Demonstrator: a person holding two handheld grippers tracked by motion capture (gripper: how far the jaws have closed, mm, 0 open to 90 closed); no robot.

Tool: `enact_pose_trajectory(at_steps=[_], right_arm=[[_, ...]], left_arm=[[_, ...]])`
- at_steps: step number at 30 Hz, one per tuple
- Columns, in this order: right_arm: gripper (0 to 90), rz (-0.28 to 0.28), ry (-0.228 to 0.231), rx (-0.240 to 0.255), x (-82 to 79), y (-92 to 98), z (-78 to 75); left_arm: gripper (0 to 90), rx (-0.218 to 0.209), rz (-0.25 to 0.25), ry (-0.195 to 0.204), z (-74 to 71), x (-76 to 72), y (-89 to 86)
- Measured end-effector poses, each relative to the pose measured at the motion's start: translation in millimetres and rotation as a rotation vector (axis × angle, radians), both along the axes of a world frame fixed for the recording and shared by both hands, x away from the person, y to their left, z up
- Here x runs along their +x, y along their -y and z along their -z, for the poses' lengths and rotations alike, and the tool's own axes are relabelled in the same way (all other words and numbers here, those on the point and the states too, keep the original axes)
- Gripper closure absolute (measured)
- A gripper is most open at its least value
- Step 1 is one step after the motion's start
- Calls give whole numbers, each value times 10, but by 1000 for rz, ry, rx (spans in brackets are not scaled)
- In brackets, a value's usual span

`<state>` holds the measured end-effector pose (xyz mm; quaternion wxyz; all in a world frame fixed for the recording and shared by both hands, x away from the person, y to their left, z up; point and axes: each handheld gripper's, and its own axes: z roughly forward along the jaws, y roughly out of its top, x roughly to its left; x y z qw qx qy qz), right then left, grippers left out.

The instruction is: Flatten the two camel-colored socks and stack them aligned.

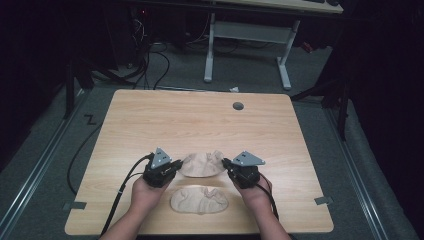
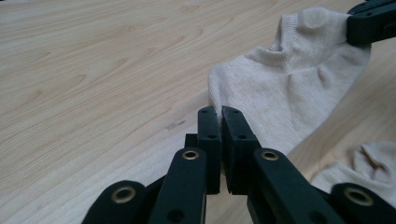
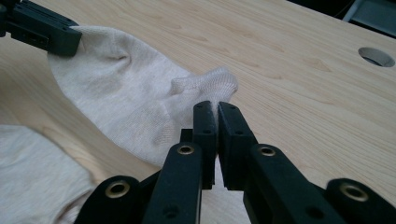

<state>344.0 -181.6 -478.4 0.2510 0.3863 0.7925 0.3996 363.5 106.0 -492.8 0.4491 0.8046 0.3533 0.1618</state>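
Two beige ankle socks lie on the wooden table (image 1: 150, 120). My grippers stretch the farther sock (image 1: 201, 164) between them, just above the tabletop. The left gripper (image 1: 176, 165) is shut on one end of it; in the left gripper view the jaws (image 2: 219, 111) pinch the sock's (image 2: 289, 84) edge, with the right gripper's tip (image 2: 371, 21) at the far end. My right gripper (image 1: 226, 164) is shut on the ribbed cuff, as the right gripper view shows (image 3: 217, 106). There the sock (image 3: 121, 102) runs off to the left gripper's tip (image 3: 42, 30). The nearer sock (image 1: 199, 199) lies flat between the person's hands.
A round cable hole (image 1: 238, 106) sits in the table's far right part. Beyond the table stands another desk on white legs (image 1: 209, 50), with cables (image 1: 150, 65) on the grey floor. Tape marks (image 1: 74, 205) sit at the near corners.
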Motion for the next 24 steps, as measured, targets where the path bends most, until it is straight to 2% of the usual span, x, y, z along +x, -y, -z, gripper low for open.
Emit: enact_pose_trajectory(at_steps=[5,9,13,19,24], right_arm=[[863,-36,19,-12,-190,-23,-34],[863,-61,27,-18,-313,-34,-40],[863,-77,24,-25,-447,-25,-22],[863,-101,6,-54,-691,7,34],[863,-121,-16,-69,-814,3,101]], left_arm=[[866,3,30,15,-57,-181,-66],[866,2,46,2,-74,-290,-102],[866,18,78,-3,-69,-421,-133],[866,29,112,-37,-24,-566,-211],[866,45,125,-60,3,-671,-233]])
